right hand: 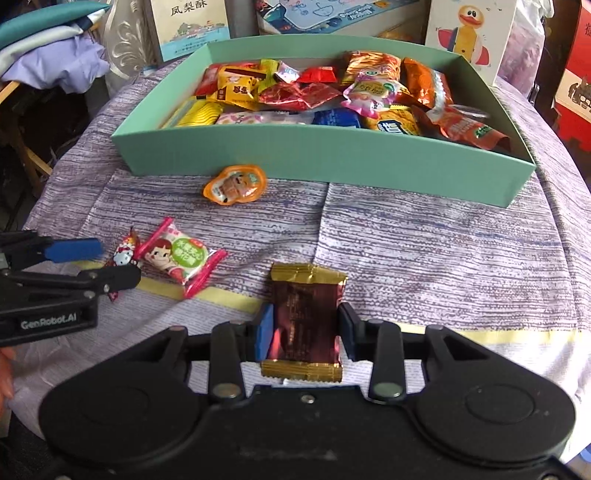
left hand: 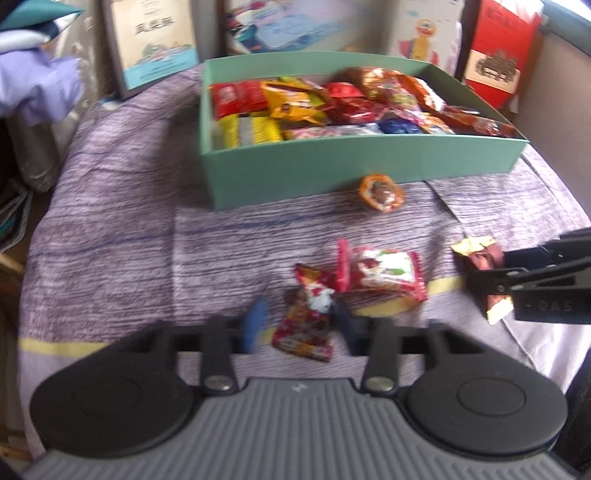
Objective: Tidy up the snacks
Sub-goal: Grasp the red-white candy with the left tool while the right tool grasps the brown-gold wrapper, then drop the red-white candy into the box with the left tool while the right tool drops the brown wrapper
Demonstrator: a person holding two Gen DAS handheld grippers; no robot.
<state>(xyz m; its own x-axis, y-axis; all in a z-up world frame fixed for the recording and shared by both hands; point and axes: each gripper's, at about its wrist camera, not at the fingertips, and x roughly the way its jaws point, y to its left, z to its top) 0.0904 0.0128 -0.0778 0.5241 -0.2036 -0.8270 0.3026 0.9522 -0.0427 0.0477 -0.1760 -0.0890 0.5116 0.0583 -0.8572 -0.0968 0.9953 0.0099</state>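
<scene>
- Box (right hand: 325,162) of pale green card, shallow and open-topped, stands at the far side of the bench (right hand: 443,251) — it is heaped with wrapped snacks (right hand: 306,96): glossy red, yellow, orange and blue packets, some foil, some clear-edged.
- Cloth over the bench is a purple-and-white streaked weave with a pale yellow stripe (right hand: 229,299) across the near part.
- A small orange jelly cup (right hand: 235,183), rounded with a printed film lid, lies just in front of the box's near wall, apart from it.
- A pink-edged candy packet (right hand: 180,257) with a green disc on its face lies flat near the stripe; just beside it is a small red twist-wrapped sweet (right hand: 123,254).
- The right tool (right hand: 306,332) is clenched on a dark maroon foil bar (right hand: 306,314) with crimped gold ends, one blue pad and one dark pad pressing its two long sides; the bar lies low over the cloth.
- The left tool (left hand: 301,328) has its pads against a crumpled red-and-white wrapper (left hand: 306,321), though the left wrist view is blurred — the grip looks closed on it.
- The right wrist view shows the left tool from the side, with its maker's lettering and a fingertip (right hand: 5,373) at the frame edge; the left wrist view shows the right tool (left hand: 491,291) with the bar across its tips.
- Behind the box stand printed cartons (right hand: 188,26) and folded fabric (right hand: 48,55).
</scene>
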